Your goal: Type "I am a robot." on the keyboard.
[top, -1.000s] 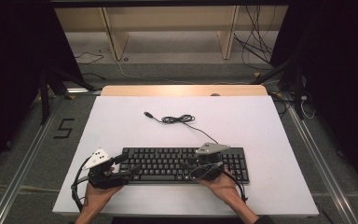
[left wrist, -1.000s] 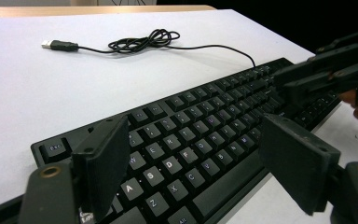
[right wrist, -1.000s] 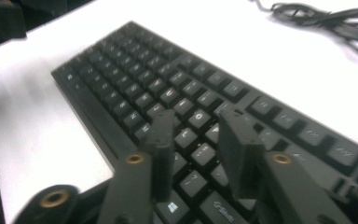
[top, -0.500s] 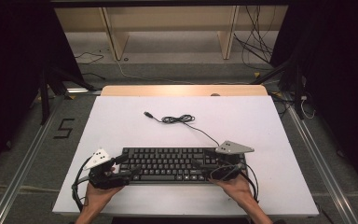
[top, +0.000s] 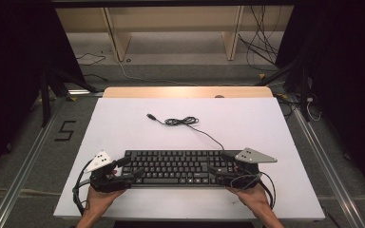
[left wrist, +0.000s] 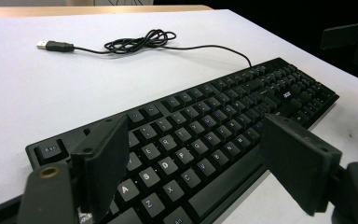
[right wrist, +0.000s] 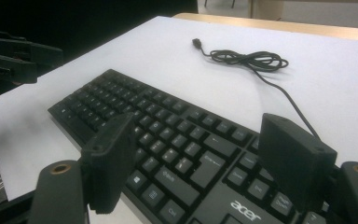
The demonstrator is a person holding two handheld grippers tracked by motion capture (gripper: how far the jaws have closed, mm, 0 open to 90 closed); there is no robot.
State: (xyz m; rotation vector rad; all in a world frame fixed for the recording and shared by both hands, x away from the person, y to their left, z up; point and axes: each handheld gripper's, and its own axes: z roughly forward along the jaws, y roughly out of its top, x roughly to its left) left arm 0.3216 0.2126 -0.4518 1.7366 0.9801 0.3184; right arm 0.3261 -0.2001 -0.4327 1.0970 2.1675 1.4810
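White table (top: 123, 128): keyboard (top: 180, 167) at 6 o'clock; cable (top: 183, 121) coiled at its 12. Left gripper (top: 129, 170) fingers wide over its left end; right gripper (top: 218, 167) fingers just opened wide over its right end, nothing gripped.

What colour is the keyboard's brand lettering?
White, on the black keyboard; clearest in the right gripper view.

High view looks down from above; both gripper views sit low (facing inward), sharing the keyboard (top: 178, 167).
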